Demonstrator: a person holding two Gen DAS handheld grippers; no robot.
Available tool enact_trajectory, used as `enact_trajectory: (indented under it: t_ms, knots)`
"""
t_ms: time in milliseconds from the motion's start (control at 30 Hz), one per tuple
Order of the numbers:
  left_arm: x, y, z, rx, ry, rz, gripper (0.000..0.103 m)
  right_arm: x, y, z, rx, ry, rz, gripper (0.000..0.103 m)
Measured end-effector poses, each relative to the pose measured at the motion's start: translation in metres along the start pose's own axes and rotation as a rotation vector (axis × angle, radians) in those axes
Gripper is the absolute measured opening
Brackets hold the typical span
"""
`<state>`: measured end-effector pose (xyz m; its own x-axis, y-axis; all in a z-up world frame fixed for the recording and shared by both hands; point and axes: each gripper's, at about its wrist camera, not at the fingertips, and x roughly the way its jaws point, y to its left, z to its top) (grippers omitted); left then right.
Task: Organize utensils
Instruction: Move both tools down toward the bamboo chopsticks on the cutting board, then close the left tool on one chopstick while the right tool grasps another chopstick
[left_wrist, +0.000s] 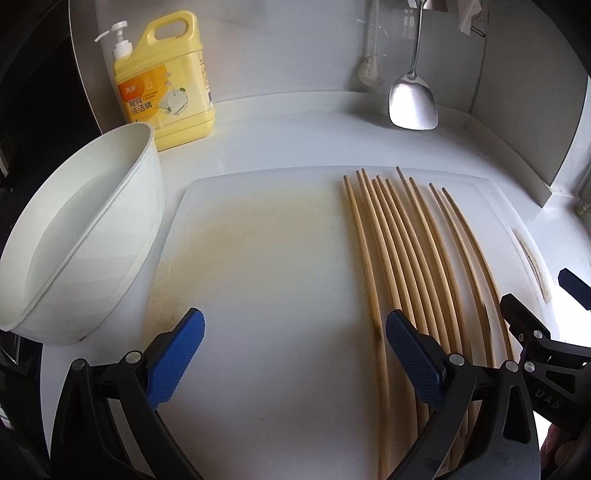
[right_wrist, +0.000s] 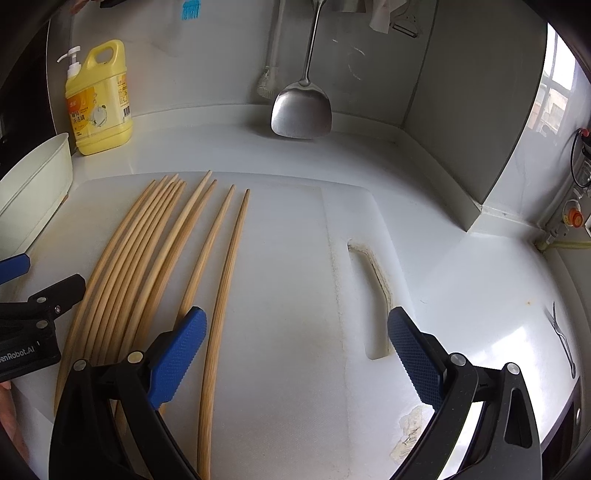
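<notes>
Several wooden chopsticks (left_wrist: 406, 254) lie side by side on the right half of a white cutting board (left_wrist: 266, 266), tips pointing away. My left gripper (left_wrist: 295, 328) is open over the board's bare middle, its right finger just left of the chopsticks. In the right wrist view the same chopsticks (right_wrist: 155, 254) fan across the board's (right_wrist: 288, 295) left part. My right gripper (right_wrist: 297, 328) is open above the board, its left finger over the chopsticks' near ends, nothing held. The other gripper's black body (right_wrist: 37, 325) shows at the left edge.
A white oval tub (left_wrist: 85, 236) stands left of the board. A yellow dish-soap bottle (left_wrist: 166, 85) is behind it. A steel spatula (left_wrist: 413, 99) hangs against the back wall beside a brush (left_wrist: 369, 70). A metal tool (right_wrist: 563, 339) lies on the counter at far right.
</notes>
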<state>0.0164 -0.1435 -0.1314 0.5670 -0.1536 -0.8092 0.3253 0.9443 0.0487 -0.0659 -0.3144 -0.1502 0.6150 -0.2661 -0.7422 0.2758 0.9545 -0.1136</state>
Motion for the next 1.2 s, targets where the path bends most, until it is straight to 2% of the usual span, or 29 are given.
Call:
enact_trajectory:
  t_ms: [100, 300, 567, 833, 900, 1000, 1067, 1100, 1167, 1200]
  knots:
    - [0.006, -0.003, -0.003, 0.022, 0.018, 0.021, 0.098, 0.001, 0.001, -0.001, -0.003, 0.005, -0.001, 0.094]
    - [0.007, 0.013, -0.004, -0.022, 0.021, 0.017, 0.098, 0.003, 0.002, -0.002, -0.004, 0.007, -0.005, 0.094]
    - [0.017, 0.005, 0.01, -0.004, 0.014, 0.031, 0.097, 0.008, 0.006, 0.001, -0.018, 0.01, -0.021, 0.094]
    - [0.025, 0.004, 0.015, -0.017, 0.012, -0.045, 0.096, 0.009, 0.01, 0.001, -0.028, -0.009, -0.003, 0.092]
    - [0.024, 0.001, 0.013, -0.012, 0.003, -0.051, 0.092, 0.009, 0.01, 0.001, -0.028, -0.013, 0.022, 0.084]
    - [0.018, -0.009, 0.011, 0.016, -0.013, -0.065, 0.073, 0.008, 0.013, 0.001, -0.034, -0.019, 0.05, 0.075]
    - [0.016, -0.015, 0.012, 0.032, -0.017, -0.077, 0.057, 0.009, 0.015, 0.003, -0.034, -0.017, 0.079, 0.067]
    - [0.015, -0.017, 0.013, 0.04, -0.019, -0.081, 0.052, 0.009, 0.017, 0.003, -0.038, -0.016, 0.092, 0.062]
    - [0.013, -0.021, 0.013, 0.049, -0.023, -0.091, 0.03, 0.009, 0.02, 0.005, -0.046, -0.017, 0.106, 0.054]
    - [0.012, -0.023, 0.013, 0.054, -0.024, -0.094, 0.024, 0.009, 0.021, 0.006, -0.045, -0.017, 0.115, 0.051]
